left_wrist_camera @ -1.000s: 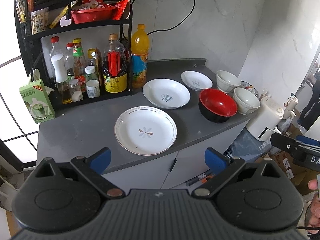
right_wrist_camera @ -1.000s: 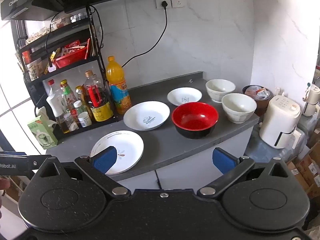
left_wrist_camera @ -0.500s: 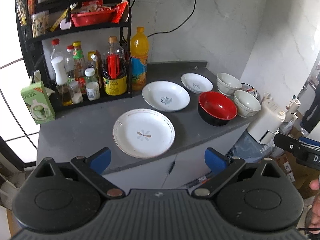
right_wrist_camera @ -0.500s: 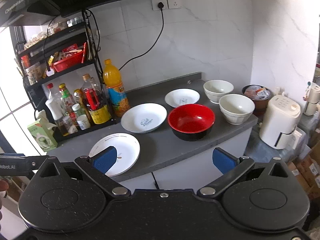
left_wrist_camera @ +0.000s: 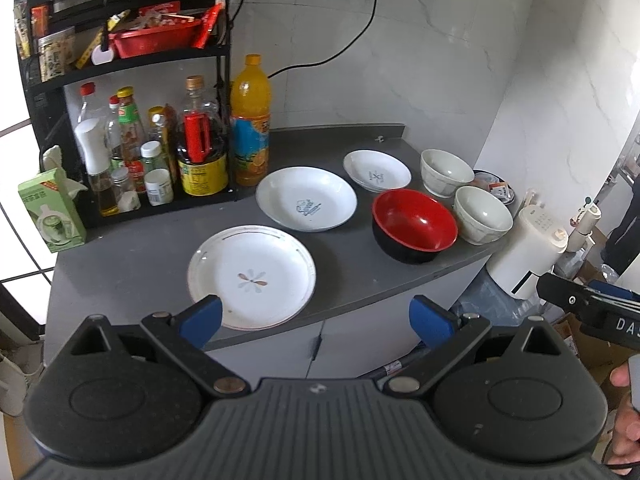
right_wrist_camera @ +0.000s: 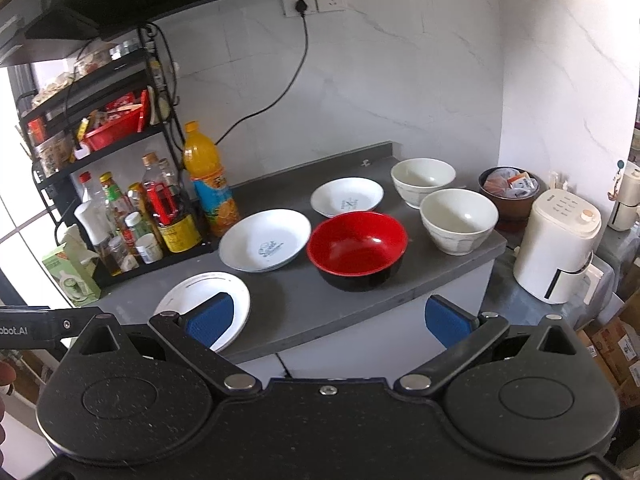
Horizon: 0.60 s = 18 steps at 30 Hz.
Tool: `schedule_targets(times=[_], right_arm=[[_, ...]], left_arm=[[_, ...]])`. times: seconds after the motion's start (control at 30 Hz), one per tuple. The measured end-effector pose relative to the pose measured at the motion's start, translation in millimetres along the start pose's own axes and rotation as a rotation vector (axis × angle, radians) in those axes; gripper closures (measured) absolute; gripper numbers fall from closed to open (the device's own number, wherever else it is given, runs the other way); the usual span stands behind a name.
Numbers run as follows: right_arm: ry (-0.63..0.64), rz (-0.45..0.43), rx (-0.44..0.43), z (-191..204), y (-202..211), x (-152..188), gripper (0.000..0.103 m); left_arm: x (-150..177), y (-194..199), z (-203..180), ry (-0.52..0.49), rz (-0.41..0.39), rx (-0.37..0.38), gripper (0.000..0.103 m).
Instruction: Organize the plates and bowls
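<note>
change: both cameras are pulling back from the counter (left_wrist_camera: 132, 248); dishes are sitting lower and smaller in frame than a second ago, nothing on the counter is shifting.
left gripper (left_wrist_camera: 316, 318): hanging wide open, holding nothing, in front of the counter edge, lower centre of frame.
right gripper (right_wrist_camera: 328, 318): also spread wide and empty, lower centre of its view.
flower plate (left_wrist_camera: 252, 276): lying nearest, centre-left, likely the easiest first pick.
blue-print plate (left_wrist_camera: 306, 198): sitting behind it, centre.
small plate (left_wrist_camera: 377, 170): sitting upper right of centre.
red bowl (left_wrist_camera: 414, 226): sitting right of centre, close beside the white bowls (left_wrist_camera: 482, 214), at the right edge of the counter.
step: judging this as approach/survey; nothing is stacked yet, jaws probably pre-opened for a rim grab.
</note>
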State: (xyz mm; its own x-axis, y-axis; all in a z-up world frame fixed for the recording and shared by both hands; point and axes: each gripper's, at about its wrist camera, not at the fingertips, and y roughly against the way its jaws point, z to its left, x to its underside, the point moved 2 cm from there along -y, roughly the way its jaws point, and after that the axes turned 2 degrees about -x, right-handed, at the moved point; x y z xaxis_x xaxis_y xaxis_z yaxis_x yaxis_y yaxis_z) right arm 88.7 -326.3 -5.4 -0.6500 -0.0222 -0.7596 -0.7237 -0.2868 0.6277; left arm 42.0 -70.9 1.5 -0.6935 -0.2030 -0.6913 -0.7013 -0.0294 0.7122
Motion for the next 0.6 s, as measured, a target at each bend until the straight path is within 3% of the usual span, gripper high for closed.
schedule_targets(times=[0.6], right_arm=[[-0.094, 0.024, 0.101, -48.6, -68.1, -27.6, 0.0]], left_arm=[[-48.2, -89.0, -37.8, -0.008, 0.031, 0.075, 0.006]])
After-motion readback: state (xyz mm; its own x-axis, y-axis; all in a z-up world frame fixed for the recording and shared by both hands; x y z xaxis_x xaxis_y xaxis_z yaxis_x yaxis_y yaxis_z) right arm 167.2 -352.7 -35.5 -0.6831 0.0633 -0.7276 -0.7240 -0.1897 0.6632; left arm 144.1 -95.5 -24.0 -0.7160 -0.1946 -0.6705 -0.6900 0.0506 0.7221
